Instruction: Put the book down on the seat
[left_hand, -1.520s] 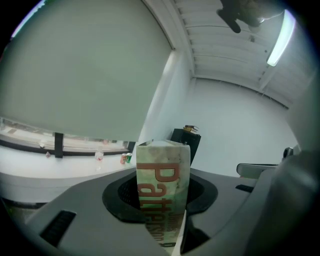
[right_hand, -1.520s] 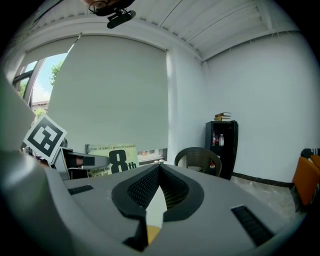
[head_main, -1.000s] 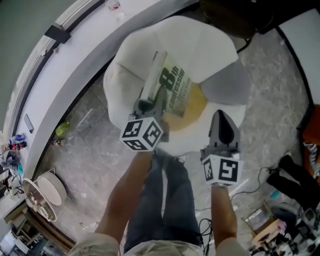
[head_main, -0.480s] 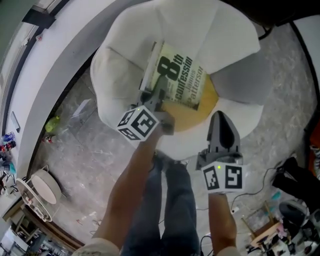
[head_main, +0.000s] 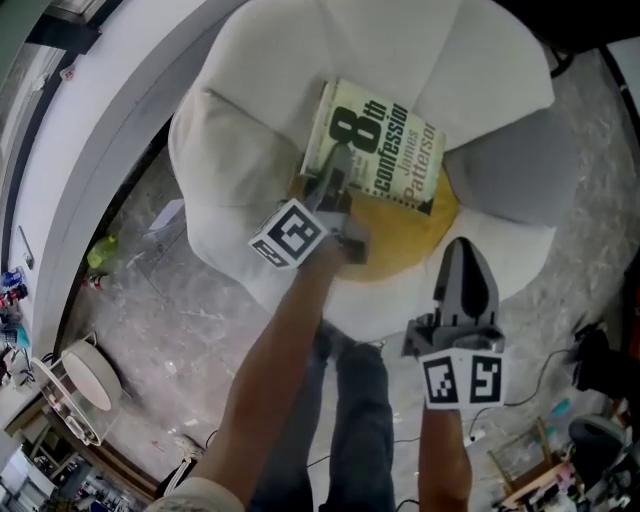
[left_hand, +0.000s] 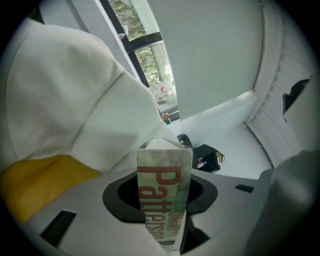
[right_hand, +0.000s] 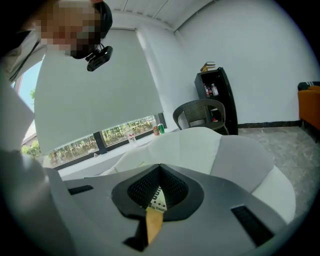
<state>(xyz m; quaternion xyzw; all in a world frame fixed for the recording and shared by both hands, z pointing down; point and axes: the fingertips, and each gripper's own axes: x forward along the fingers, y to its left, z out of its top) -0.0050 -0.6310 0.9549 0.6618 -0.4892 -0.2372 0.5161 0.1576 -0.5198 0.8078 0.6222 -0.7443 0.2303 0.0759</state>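
The book (head_main: 385, 150) lies cover-up low over the back of the yellow seat cushion (head_main: 400, 240) of the white armchair (head_main: 240, 150). It is pinched at its near edge by the left hand-held gripper (head_main: 338, 175), and I cannot tell whether it touches the cushion yet. The right hand-held gripper (head_main: 465, 255) hovers by the seat's front, jaws pressed together on nothing. If released while leaning on the sloping backrest, the book could slide or flop open.
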